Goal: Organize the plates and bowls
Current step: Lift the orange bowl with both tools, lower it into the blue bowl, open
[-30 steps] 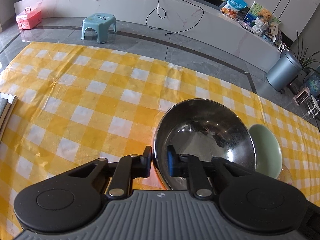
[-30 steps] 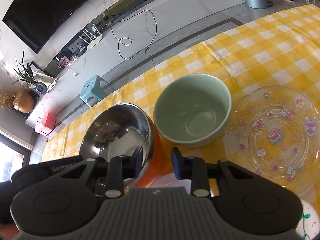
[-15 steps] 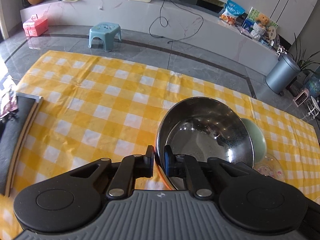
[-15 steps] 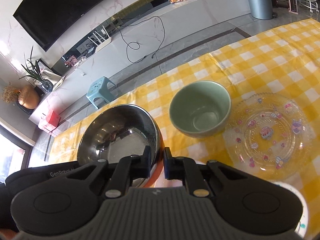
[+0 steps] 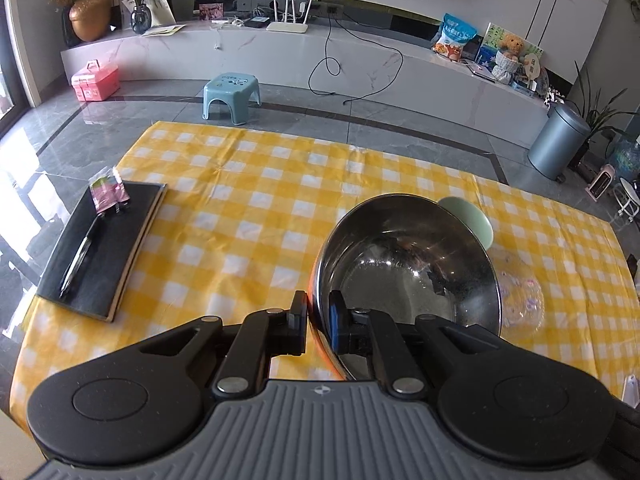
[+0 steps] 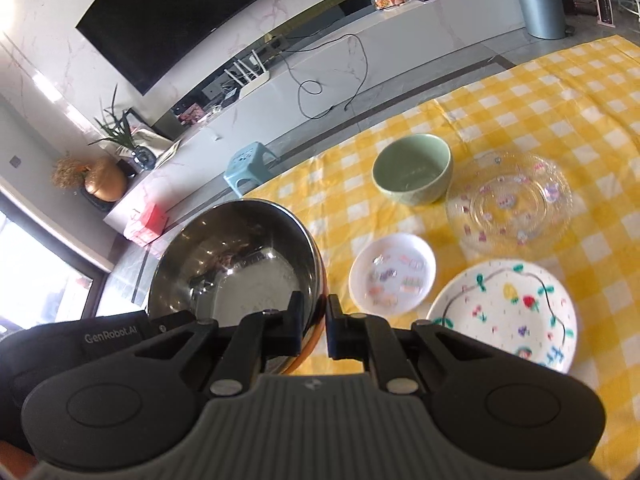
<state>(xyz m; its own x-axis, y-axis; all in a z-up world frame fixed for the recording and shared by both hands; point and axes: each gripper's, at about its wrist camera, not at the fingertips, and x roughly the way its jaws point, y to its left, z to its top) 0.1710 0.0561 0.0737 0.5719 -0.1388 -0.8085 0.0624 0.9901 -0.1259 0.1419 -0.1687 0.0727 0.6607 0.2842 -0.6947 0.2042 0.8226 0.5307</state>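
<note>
Left wrist view, from its left edge: a black board [image 5: 100, 246] with a pen on it lies on the yellow checked cloth [image 5: 248, 216], well apart from the dishes; then the left gripper [image 5: 319, 322], clamped on the near rim of the steel bowl [image 5: 412, 264], one pad outside the wall and one inside; the bowl hangs tilted above the cloth, hiding most of the green bowl [image 5: 474, 216] and part of the glass plate [image 5: 524, 296] behind it.

Judgement on the carry: with two pinches on a thin, slick rim, both hands should travel together and level so the bowl does not twist or slip, and it should come down on bare cloth or a chosen stack, clear of the glass.

Right wrist view, left to right: the left gripper's body low at the edge; the steel bowl [image 6: 236, 260]; the right gripper [image 6: 314, 322], closed on the rim's other side; then what the left view cannot show, namely a small white plate [image 6: 392, 274] and a painted plate [image 6: 504, 312], with the green bowl [image 6: 412, 168] and glass plate [image 6: 508, 200] seen whole, just beside each other.
</note>
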